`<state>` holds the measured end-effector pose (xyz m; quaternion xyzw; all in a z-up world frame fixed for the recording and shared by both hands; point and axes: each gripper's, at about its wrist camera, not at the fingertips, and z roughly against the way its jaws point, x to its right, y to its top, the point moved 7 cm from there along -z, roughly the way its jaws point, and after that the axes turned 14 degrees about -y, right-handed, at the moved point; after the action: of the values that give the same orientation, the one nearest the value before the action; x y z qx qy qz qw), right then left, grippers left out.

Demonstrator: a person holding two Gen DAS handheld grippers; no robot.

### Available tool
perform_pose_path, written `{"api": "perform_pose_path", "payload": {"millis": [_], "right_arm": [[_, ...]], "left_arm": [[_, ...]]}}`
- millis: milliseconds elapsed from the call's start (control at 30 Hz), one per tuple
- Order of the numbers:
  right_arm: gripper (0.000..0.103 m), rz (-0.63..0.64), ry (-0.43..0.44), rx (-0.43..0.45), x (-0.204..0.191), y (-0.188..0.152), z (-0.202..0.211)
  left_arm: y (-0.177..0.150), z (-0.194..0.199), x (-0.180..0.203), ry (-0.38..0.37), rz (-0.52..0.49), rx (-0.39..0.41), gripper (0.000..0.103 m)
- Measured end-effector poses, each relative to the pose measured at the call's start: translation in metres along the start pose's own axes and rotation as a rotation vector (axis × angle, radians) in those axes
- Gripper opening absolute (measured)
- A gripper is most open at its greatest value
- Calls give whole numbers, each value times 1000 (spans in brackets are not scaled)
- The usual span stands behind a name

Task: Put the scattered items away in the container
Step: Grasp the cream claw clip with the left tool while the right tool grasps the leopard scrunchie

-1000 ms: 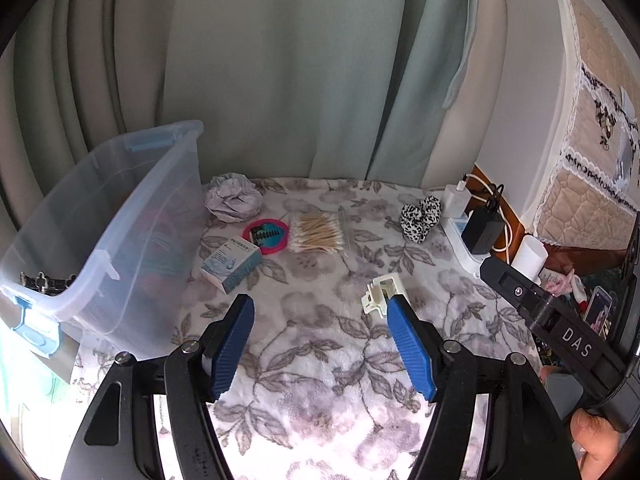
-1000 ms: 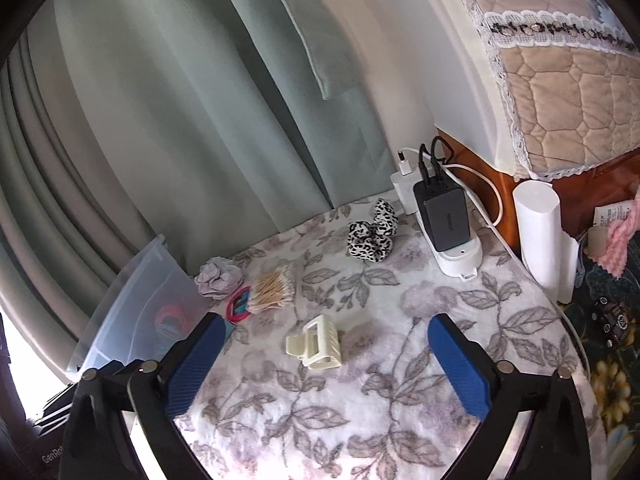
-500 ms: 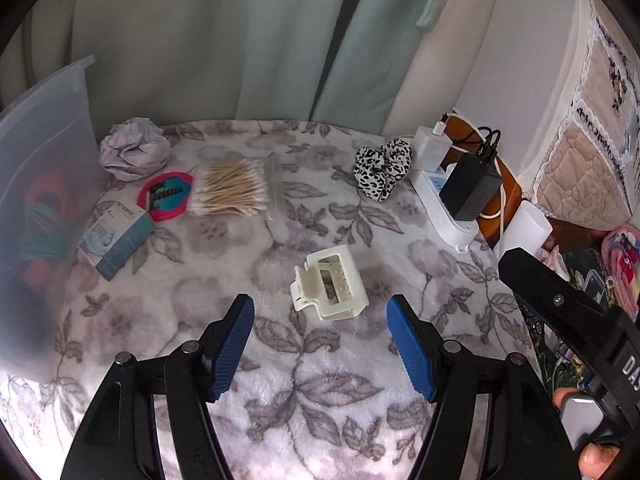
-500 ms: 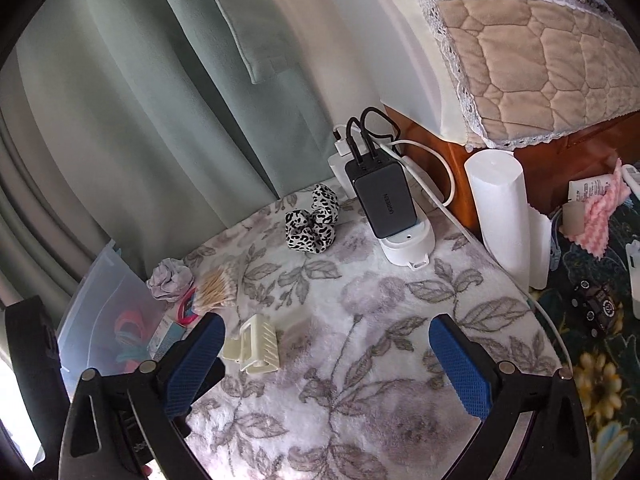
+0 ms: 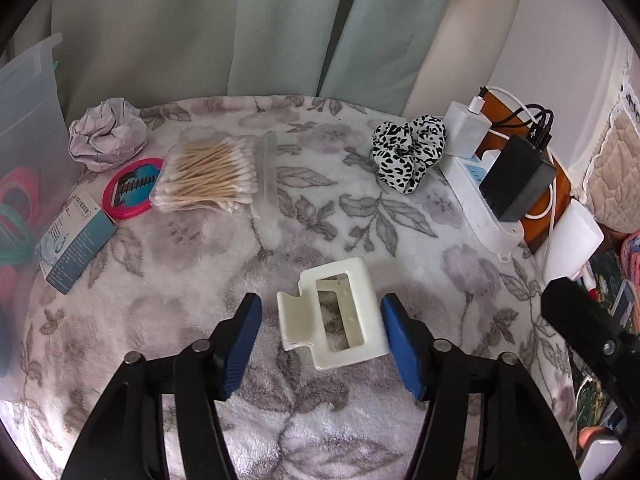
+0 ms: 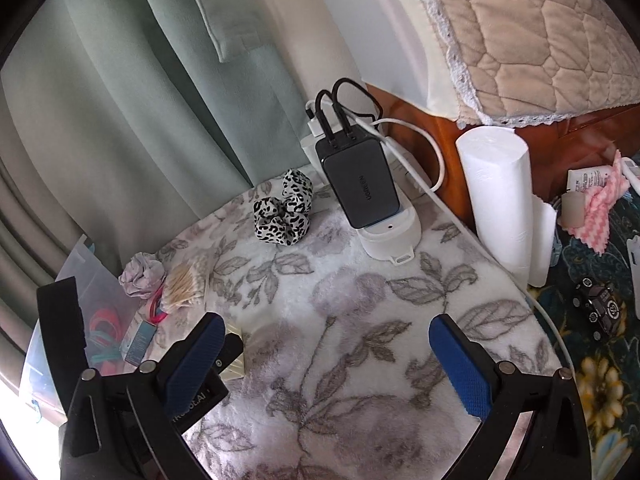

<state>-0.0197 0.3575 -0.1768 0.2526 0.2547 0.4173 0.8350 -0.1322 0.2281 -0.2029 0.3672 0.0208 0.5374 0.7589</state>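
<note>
A: Left gripper (image 5: 320,330) brought low over the cream hair claw clip (image 5: 334,314), jaws straddling it. Why so?

B: Judged to be lining up a pinch across the clip's width. Right pad nearly against its edge, a gap left on the other side. Nothing gripped yet; jaws about half spread, just been closing, clip between them.

A: And the right gripper (image 6: 336,360)?

B: Held wide apart over bare floral blanket (image 6: 360,300), nothing between the pads. Probably kept clear of the left one's work.

A: Where was the clip lying?

B: Flat on the blanket, well apart from the clear container (image 5: 28,140) at the left edge. Cotton swabs (image 5: 208,176), pink mirror (image 5: 134,188), small blue box (image 5: 76,240), crumpled paper (image 5: 106,132) and leopard scrunchie (image 5: 408,148) also left outside it.

A: Changed from a second ago?

B: Clip seen far closer and centred between the pads, instead of beyond the right one. Container slid almost out of the left view. Jaws narrower too.
</note>
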Motion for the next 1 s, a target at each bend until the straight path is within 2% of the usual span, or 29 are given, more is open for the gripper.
{"api": "perform_pose_path", "payload": {"millis": [100, 233, 300, 667, 833, 1000], "right_arm": [[103, 11, 2, -7, -5, 0, -5], [103, 42, 21, -6, -19, 1, -9], [103, 66, 28, -6, -28, 2, -12], [103, 127, 74, 11, -77, 35, -38], [102, 120, 30, 8, -90, 46, -56], [99, 121, -10, 0, -102, 58, -79]], "left_arm": [[0, 2, -2, -13, 4, 9, 48], [0, 8, -7, -8, -4, 16, 47], [-1, 12, -16, -22, 21, 13, 47], [1, 41, -76, 48, 156, 67, 47], [0, 45, -88, 34, 182, 92, 47], [-2, 45, -85, 45, 153, 97, 47]]}}
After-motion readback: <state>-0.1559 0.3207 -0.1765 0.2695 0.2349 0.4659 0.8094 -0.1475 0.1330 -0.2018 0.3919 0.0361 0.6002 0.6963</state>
